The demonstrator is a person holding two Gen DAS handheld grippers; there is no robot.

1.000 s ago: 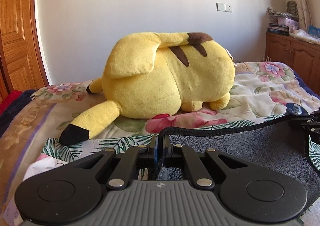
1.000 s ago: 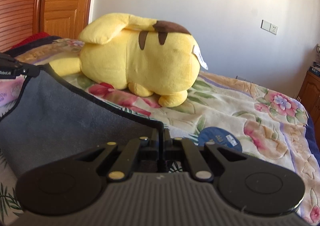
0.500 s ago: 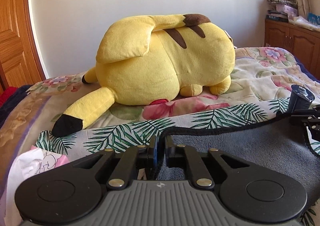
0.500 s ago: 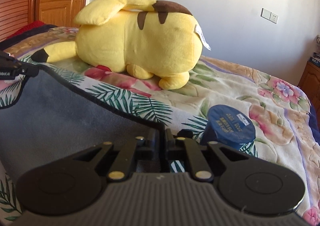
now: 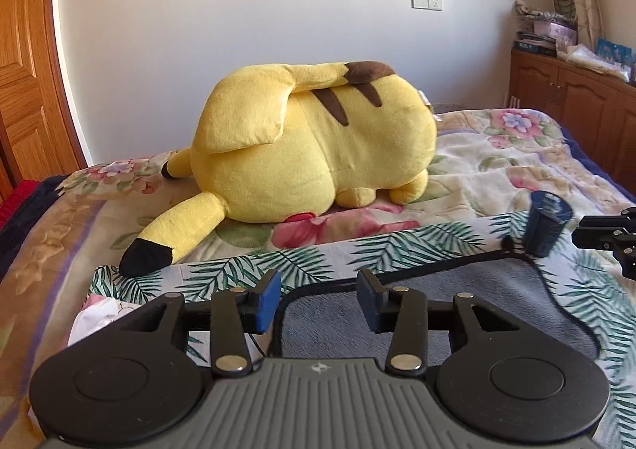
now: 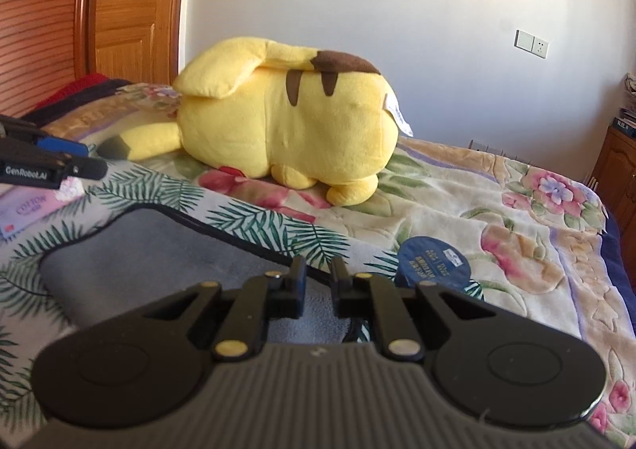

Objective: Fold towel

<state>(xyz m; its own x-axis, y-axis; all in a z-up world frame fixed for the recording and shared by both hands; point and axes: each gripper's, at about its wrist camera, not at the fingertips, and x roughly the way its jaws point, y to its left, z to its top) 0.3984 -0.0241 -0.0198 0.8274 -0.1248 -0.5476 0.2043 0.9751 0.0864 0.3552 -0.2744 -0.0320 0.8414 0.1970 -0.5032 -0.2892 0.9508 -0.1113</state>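
Grey towel (image 5: 437,310) lies flat on bed (image 5: 497,154) | left gripper (image 5: 318,300) released over near-left corner | right gripper (image 6: 318,290) released, corner probably beneath | next: pinch both corners squarely, lift evenly, clear of cup (image 6: 433,264).

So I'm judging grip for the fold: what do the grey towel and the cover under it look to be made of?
The grey towel looks like soft, matte terry or microfibre, with fuzzy nap and a black stitched edge. The leaf-print cover looks like smooth woven cloth, thin and flat; the fibre can't be told.
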